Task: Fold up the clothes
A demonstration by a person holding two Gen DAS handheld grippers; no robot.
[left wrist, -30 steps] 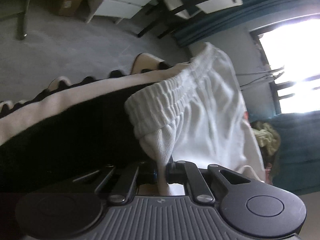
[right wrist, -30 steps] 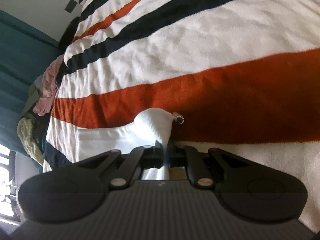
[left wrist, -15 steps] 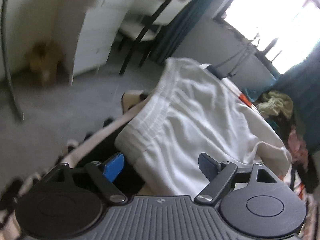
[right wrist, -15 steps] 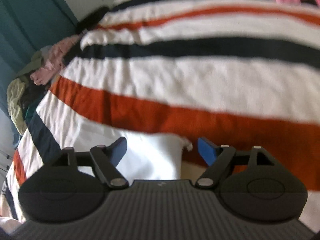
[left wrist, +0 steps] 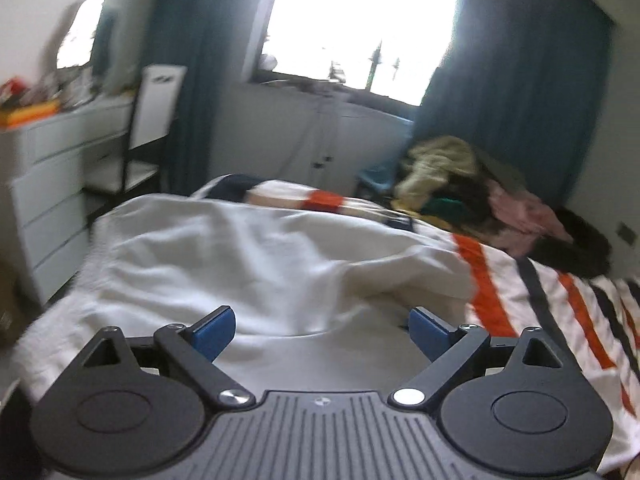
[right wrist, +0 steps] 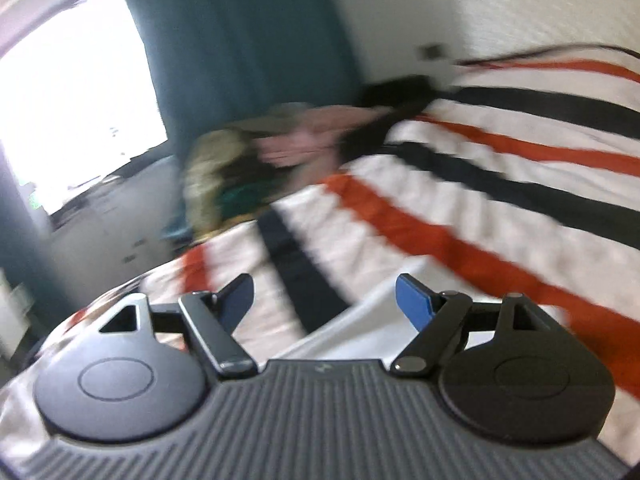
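Observation:
A white garment (left wrist: 240, 256) lies spread and rumpled on the striped bed cover (left wrist: 560, 300), filling the middle of the left wrist view. My left gripper (left wrist: 322, 330) is open and empty just above its near edge. In the blurred right wrist view my right gripper (right wrist: 324, 300) is open and empty above the striped cover (right wrist: 480, 200); a corner of the white garment (right wrist: 360, 332) shows between its blue fingertips (right wrist: 414, 302).
A heap of other clothes (left wrist: 472, 184) lies at the far side of the bed, below the teal curtains (left wrist: 520, 80) and bright window. A white dresser (left wrist: 48, 184) and a chair (left wrist: 148, 132) stand to the left of the bed.
Both grippers were shut on the white garment one second ago. They have let go, opened wide and pulled back and up; the garment now lies on the bed.

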